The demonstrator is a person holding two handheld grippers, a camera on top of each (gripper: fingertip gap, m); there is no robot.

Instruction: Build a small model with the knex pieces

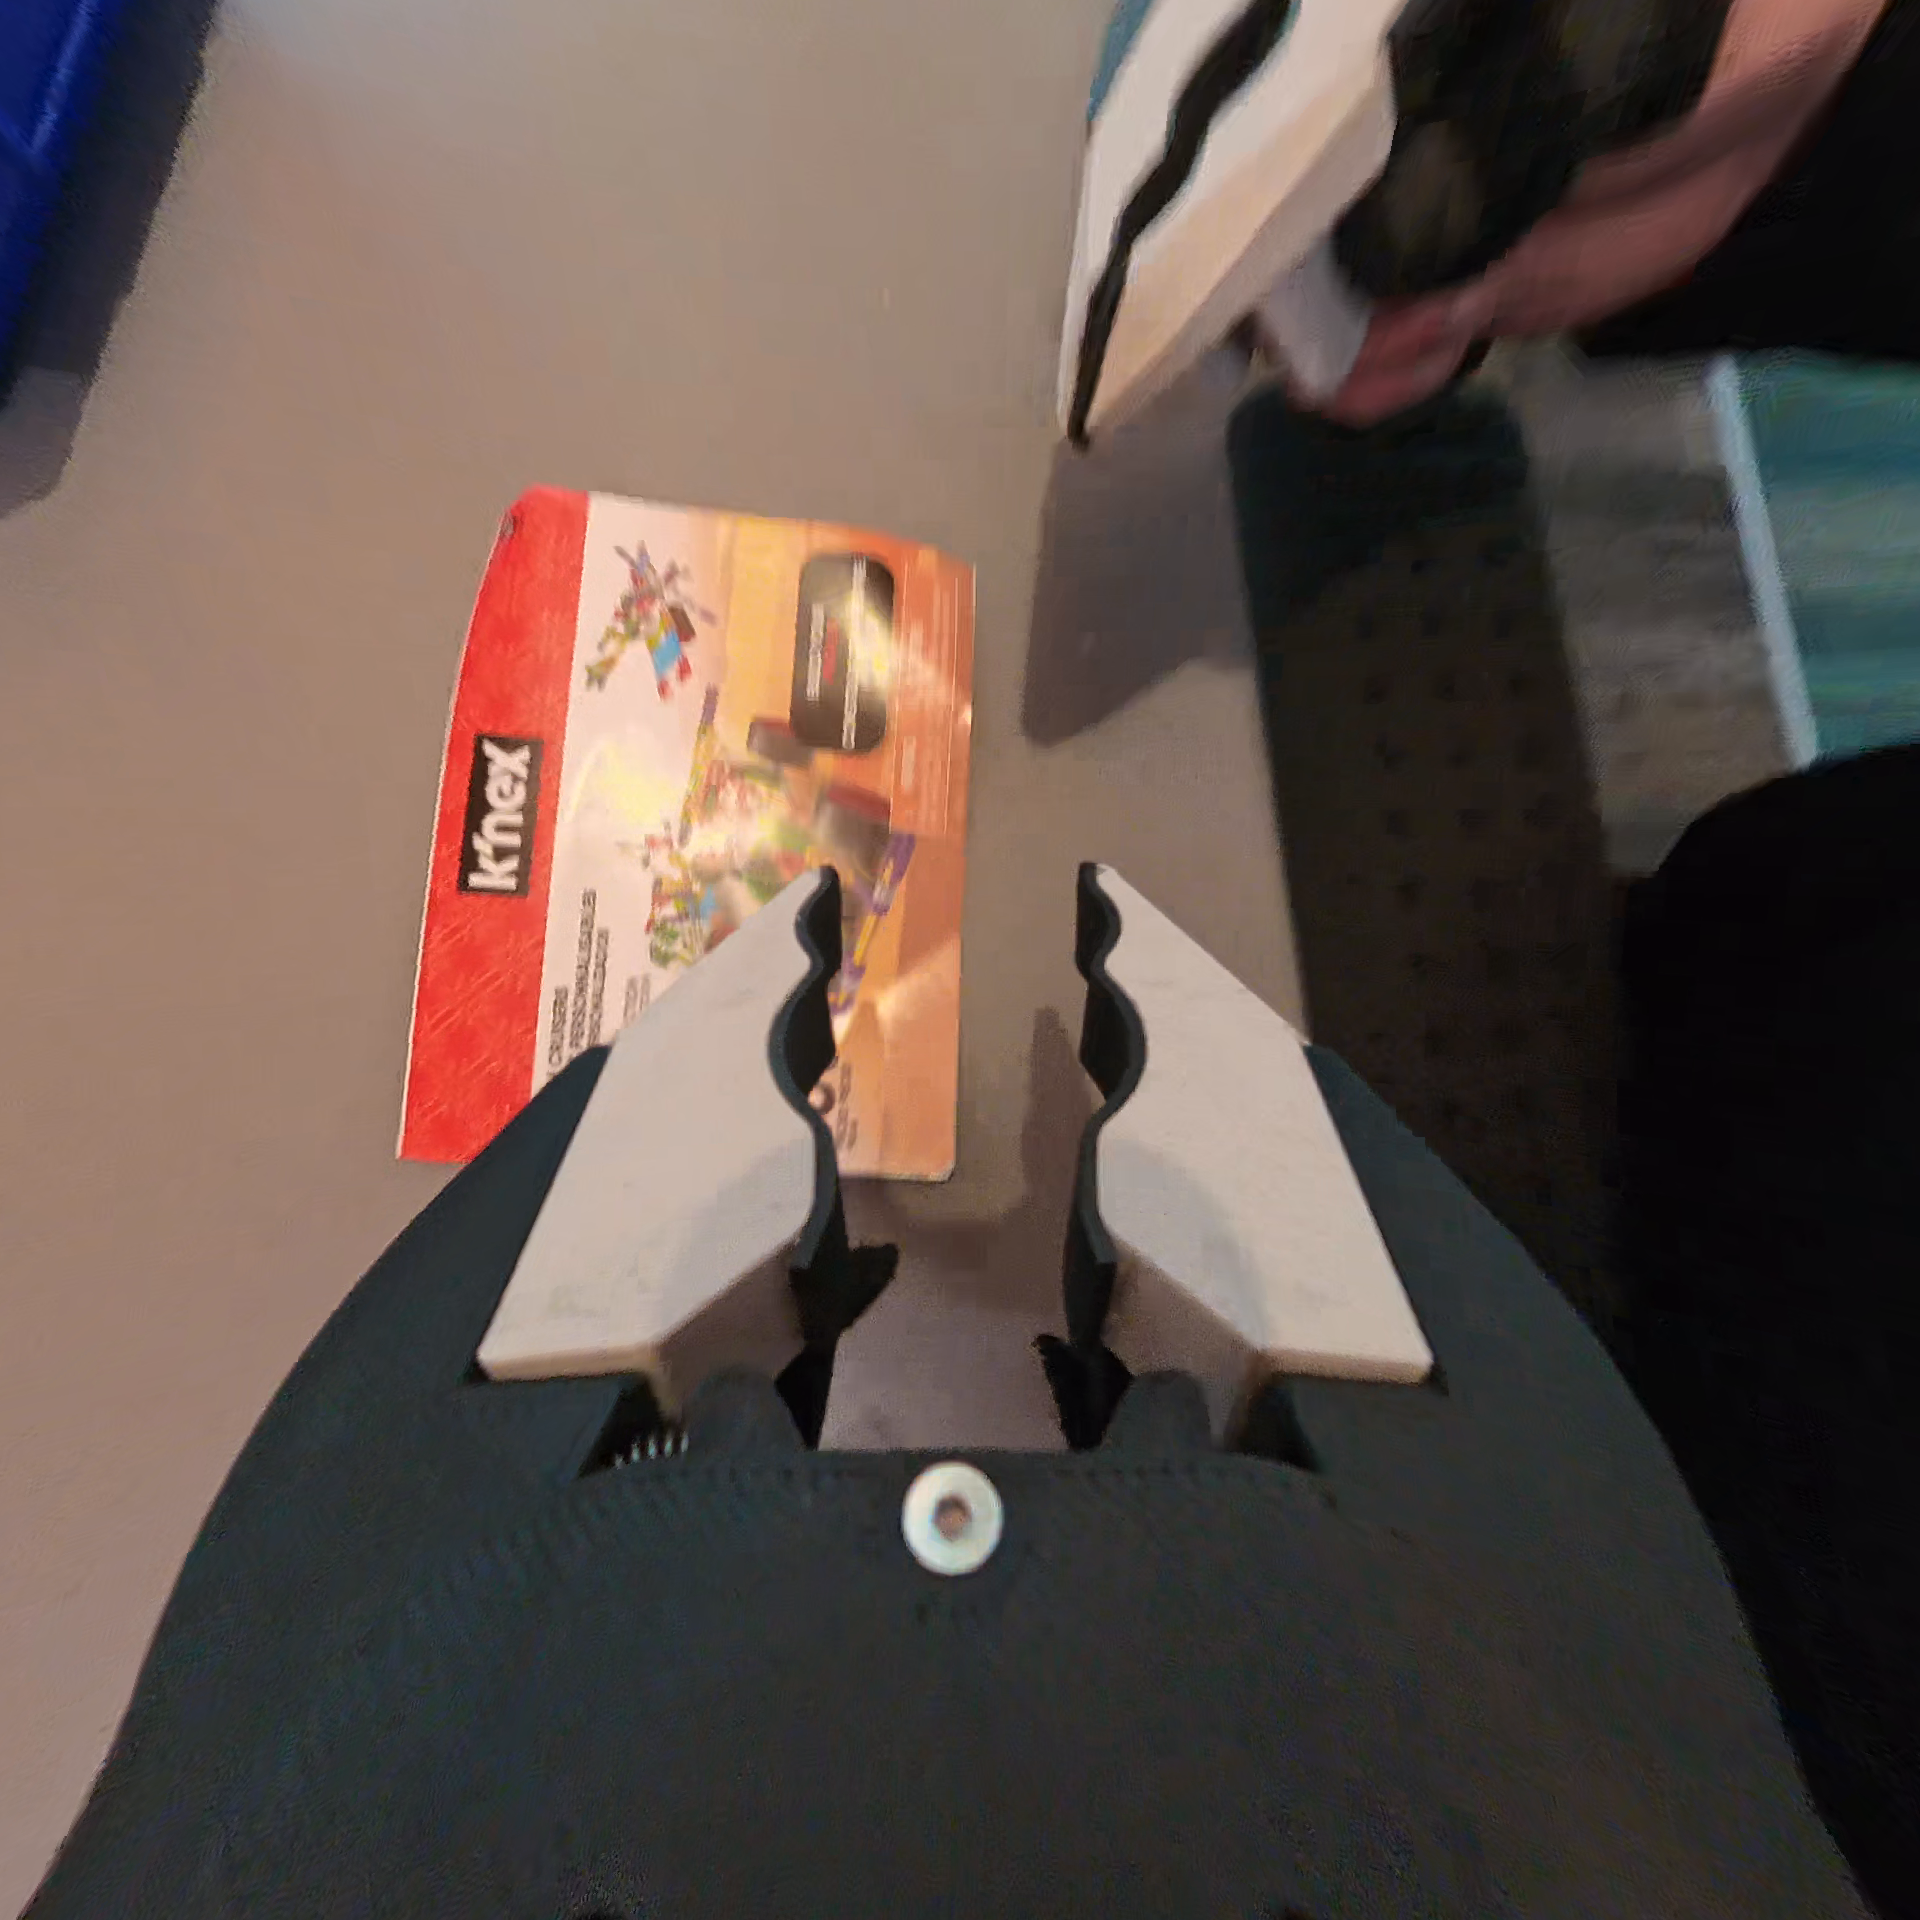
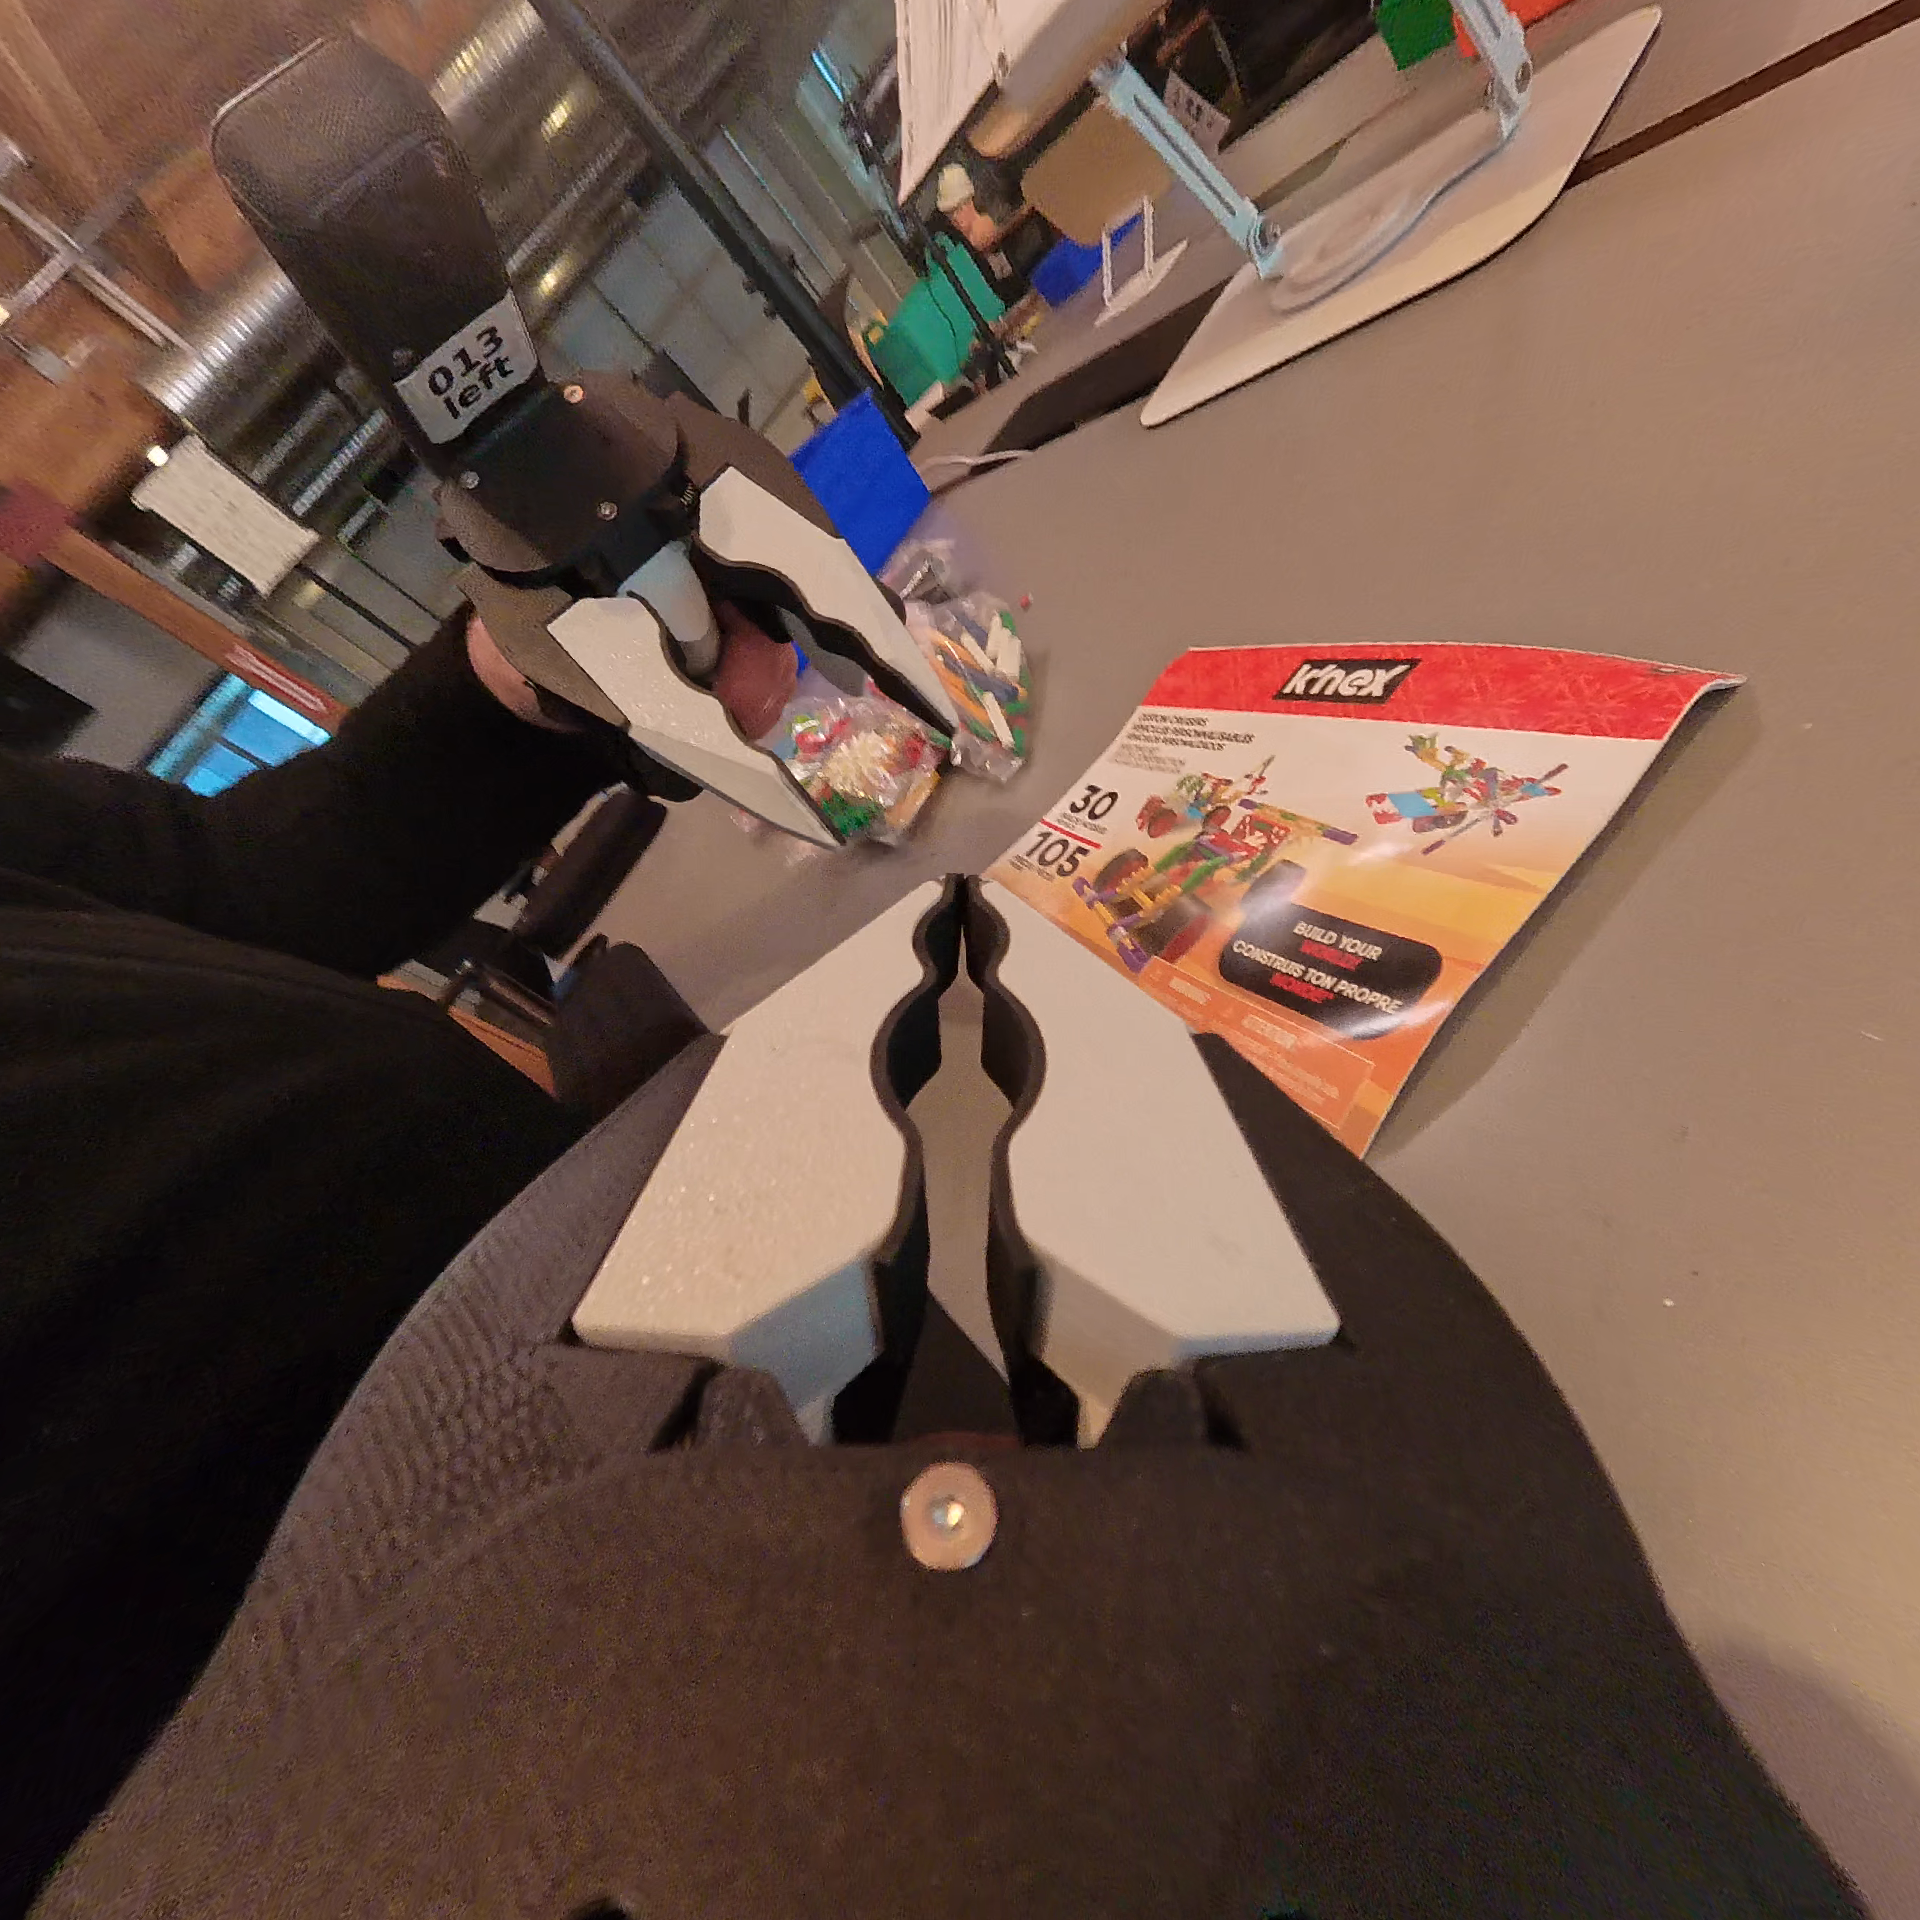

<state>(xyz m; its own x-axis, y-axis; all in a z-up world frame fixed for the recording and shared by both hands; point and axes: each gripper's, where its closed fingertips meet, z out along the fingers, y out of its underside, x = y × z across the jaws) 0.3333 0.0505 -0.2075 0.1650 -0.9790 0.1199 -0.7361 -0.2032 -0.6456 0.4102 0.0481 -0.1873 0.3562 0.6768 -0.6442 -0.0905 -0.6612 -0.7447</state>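
A colourful instruction booklet [image 1: 727, 790] with a red band lies flat on the grey table [image 1: 312, 520]. My left gripper [image 1: 956, 883] is open and empty, hovering over the booklet's near right corner. My right gripper [image 1: 1086, 405] shows blurred at the top right, held in a hand. In the right wrist view, my right gripper [image 2: 956, 888] is shut and empty, with its tips just off the booklet's [image 2: 1351, 831] near left corner. The left gripper [image 2: 888, 774] hangs open to the left. Behind it lie clear bags of colourful building parts [image 2: 977, 675].
A blue bin [image 2: 862, 478] stands at the table's far side; it also shows in the left wrist view [image 1: 52, 156]. A white flat board with a light stand [image 2: 1403, 239] and a dark mat [image 2: 1091, 384] lie farther back. Patterned carpet [image 1: 1455, 727] shows past the table's edge. A dark sleeve [image 2: 260, 831] fills the left. About 9 cm separates my left fingertips from my right.
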